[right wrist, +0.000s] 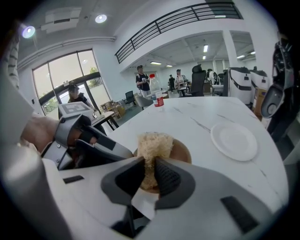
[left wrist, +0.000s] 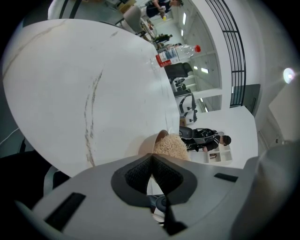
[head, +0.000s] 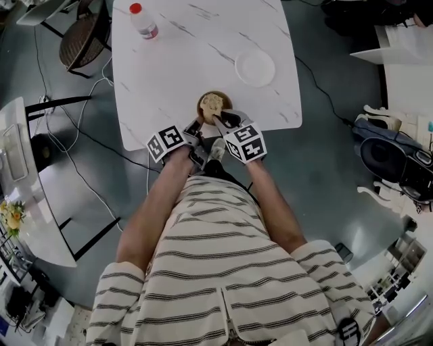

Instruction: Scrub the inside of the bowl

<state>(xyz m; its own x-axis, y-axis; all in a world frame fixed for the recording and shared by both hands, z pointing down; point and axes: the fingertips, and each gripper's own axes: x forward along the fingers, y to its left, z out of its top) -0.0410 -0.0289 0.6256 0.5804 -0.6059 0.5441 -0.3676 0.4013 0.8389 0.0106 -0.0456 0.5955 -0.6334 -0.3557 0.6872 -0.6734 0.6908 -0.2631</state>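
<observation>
Both grippers meet at the brown bowl, which sits at the near edge of the white marble table; your left gripper is pinched narrow on the bowl's rim; your right gripper clamps the pale fibrous scrubber, standing upright inside the bowl; a white plate and a bottle lie farther back.

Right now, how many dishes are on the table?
2. The bowl sits at the near edge of the table, with the scrubber in it. The plate lies farther back, to its right, apart from it. None seems hidden.
</observation>
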